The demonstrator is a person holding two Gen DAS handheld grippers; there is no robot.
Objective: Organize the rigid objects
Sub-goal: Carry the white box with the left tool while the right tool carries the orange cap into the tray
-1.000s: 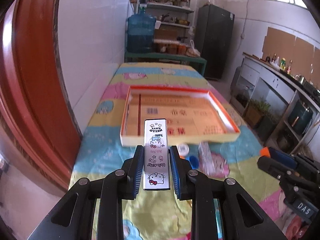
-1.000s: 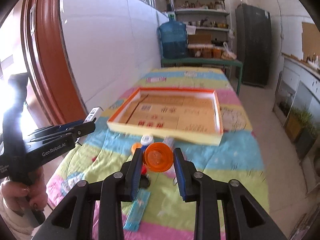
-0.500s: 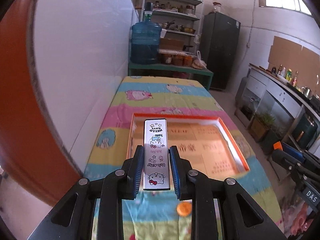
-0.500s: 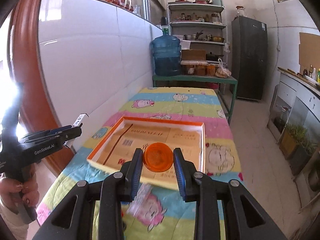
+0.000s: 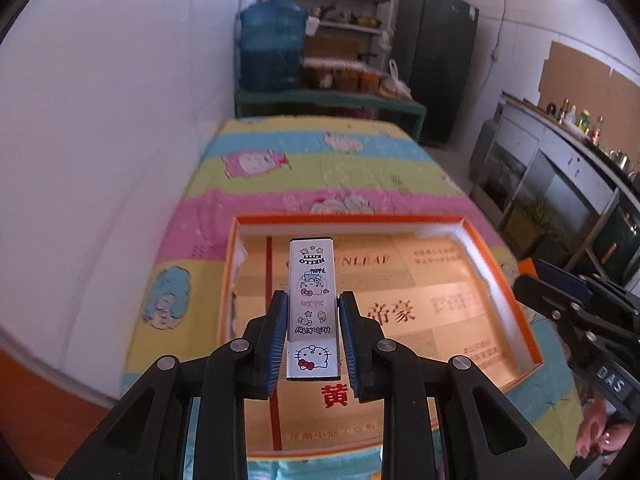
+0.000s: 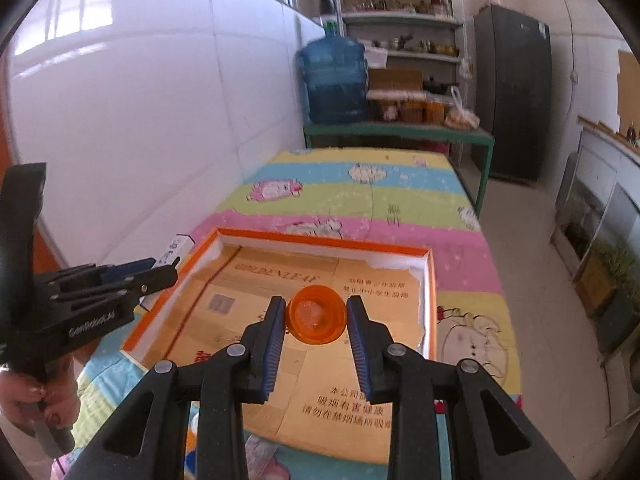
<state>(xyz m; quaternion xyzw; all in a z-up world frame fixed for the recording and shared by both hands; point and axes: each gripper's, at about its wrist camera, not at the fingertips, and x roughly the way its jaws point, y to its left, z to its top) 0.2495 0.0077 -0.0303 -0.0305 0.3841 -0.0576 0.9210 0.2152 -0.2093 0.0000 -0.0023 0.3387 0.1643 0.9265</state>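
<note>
My left gripper [image 5: 313, 308] is shut on a long white Hello Kitty box [image 5: 312, 304] and holds it above the left part of the orange-rimmed cardboard tray [image 5: 500, 272]. My right gripper [image 6: 317, 316] is shut on an orange round cup [image 6: 317, 315], held above the middle of the same tray [image 6: 428, 288]. The left gripper also shows in the right wrist view [image 6: 160, 274], at the tray's left edge. The right gripper's body shows at the right edge of the left wrist view [image 5: 576, 312].
The tray lies on a table with a colourful cartoon cloth [image 5: 320, 168]. A white tiled wall [image 5: 120, 140] runs along the left. A blue water jug [image 6: 334, 80], shelves and a dark fridge [image 6: 512, 92] stand beyond the table's far end. Small items [image 6: 260, 448] lie on the cloth before the tray.
Both grippers have moved forward and down over the tray with their objects still held. The tray now fills the lower part of both views.
</note>
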